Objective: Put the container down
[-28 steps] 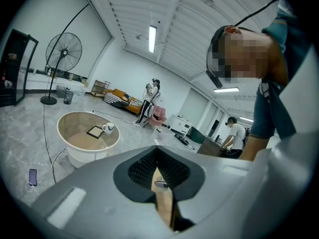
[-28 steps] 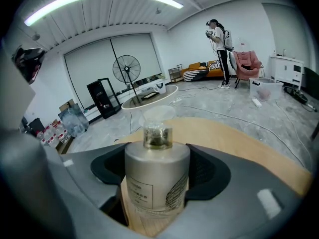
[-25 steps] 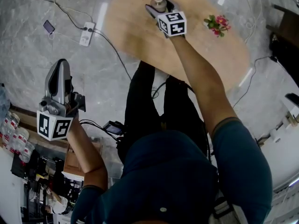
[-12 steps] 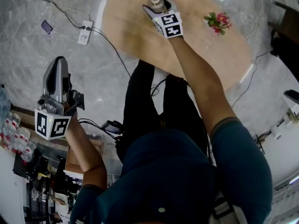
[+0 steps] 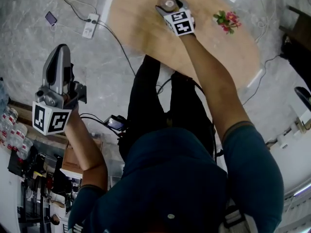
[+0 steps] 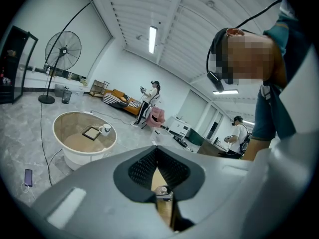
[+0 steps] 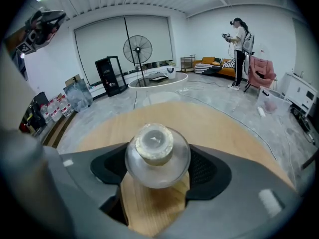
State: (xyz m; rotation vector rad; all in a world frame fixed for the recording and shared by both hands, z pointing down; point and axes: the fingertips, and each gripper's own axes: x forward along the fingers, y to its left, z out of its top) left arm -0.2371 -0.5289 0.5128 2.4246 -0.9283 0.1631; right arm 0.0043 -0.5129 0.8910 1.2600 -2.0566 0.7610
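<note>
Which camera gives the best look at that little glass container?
The right gripper view: the container fills the middle, round clear glass with a pale stopper, held between the right gripper's fingers. The head view shows it small, half behind that gripper. The left gripper view gives a tiny glimpse at best.

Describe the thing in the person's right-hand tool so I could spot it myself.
Find the light wooden table. At its far side, the right gripper has its jaws closed on a container: a small round clear glass ball with a pale stopper. Its neighbour on the table, the pink flowers, is colourful, not see-through.
</note>
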